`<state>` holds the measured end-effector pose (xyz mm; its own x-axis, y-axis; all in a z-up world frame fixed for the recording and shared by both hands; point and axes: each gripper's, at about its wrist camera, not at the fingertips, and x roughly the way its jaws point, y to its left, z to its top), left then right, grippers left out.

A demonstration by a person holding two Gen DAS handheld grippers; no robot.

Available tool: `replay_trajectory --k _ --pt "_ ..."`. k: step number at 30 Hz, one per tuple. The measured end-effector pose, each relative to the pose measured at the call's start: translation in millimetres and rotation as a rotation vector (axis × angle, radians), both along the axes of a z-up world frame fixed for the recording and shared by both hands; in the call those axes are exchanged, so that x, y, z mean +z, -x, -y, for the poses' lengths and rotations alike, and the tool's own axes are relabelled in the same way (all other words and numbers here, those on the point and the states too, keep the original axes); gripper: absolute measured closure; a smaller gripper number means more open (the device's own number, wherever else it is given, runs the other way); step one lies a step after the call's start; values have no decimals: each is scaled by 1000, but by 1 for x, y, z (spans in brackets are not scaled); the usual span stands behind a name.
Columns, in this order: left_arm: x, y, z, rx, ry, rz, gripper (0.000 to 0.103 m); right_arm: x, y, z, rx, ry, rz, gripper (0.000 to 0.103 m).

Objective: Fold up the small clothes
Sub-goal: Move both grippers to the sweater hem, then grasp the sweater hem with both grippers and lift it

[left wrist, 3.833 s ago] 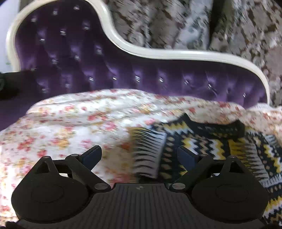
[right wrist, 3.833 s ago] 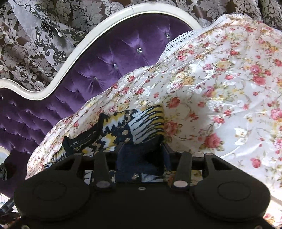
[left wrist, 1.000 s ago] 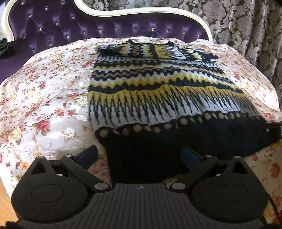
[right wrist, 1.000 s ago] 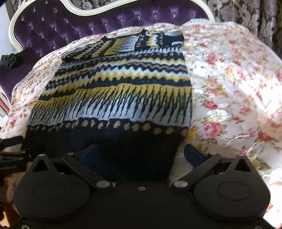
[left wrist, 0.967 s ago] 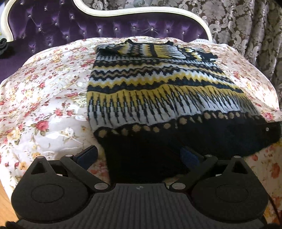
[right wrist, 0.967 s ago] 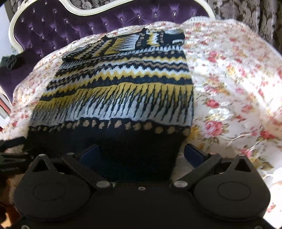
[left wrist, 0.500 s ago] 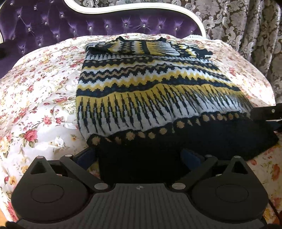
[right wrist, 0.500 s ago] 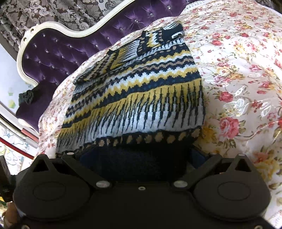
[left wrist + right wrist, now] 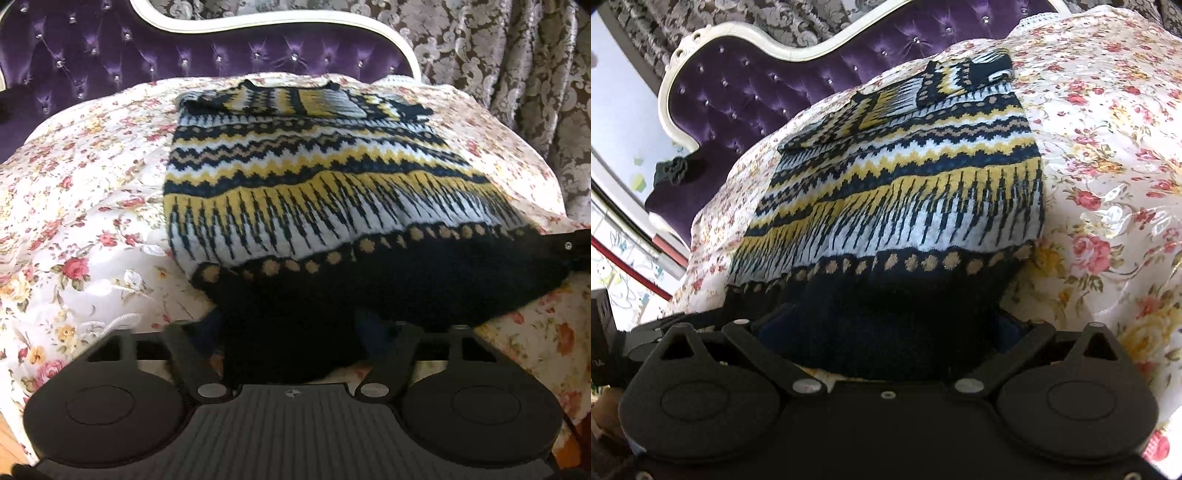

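The sweater [image 9: 314, 192] lies on the bedspread [image 9: 81, 206] before me, headboard [image 9: 221, 59] behind it, curtain [image 9: 517, 74] beyond.

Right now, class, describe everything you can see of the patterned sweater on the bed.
The sweater is a knit with navy, yellow and white zigzag bands, a dotted row and a plain dark hem. It lies spread flat on the floral bedspread, sleeves folded across the top near the purple headboard. The hem sits between the fingers of the left gripper and right gripper.
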<state>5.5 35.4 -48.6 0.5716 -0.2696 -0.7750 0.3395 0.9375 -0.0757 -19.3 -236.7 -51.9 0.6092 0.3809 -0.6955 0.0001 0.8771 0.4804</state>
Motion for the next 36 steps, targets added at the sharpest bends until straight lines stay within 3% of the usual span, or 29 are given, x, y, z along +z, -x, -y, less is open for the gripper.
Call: replay_trajectory --k 2,3,4,5,6,7,12,21,27,36 --pt "1 -3 -5 34 17 5 64 0 0 4 -22 -11 -8 20" --pt "1 -4 -8 54 24 6 78 -1 -1 7 -37 -16 -12 27" --pt "1 -6 -11 75 32 7 89 -1 0 10 -52 -17 -18 44" --pt "1 -8 -15 86 46 3 90 -2 0 12 -67 -16 -25 68" --pt "2 -10 -19 93 74 -5 94 -3 -1 15 -85 -14 -32 82" --pt "3 -12 -22 104 102 -9 94 -4 0 17 -99 -13 -34 86" --pt "22 -14 -24 95 133 52 94 7 -2 24 -102 -50 16 86" --pt "76 -50 -38 119 311 166 94 59 -32 43 -116 -104 202 86" --pt "98 -91 -33 107 321 260 95 86 -72 41 -88 -64 297 86" --pt "111 -174 -30 170 342 362 99 98 -153 46 -98 -57 372 86"
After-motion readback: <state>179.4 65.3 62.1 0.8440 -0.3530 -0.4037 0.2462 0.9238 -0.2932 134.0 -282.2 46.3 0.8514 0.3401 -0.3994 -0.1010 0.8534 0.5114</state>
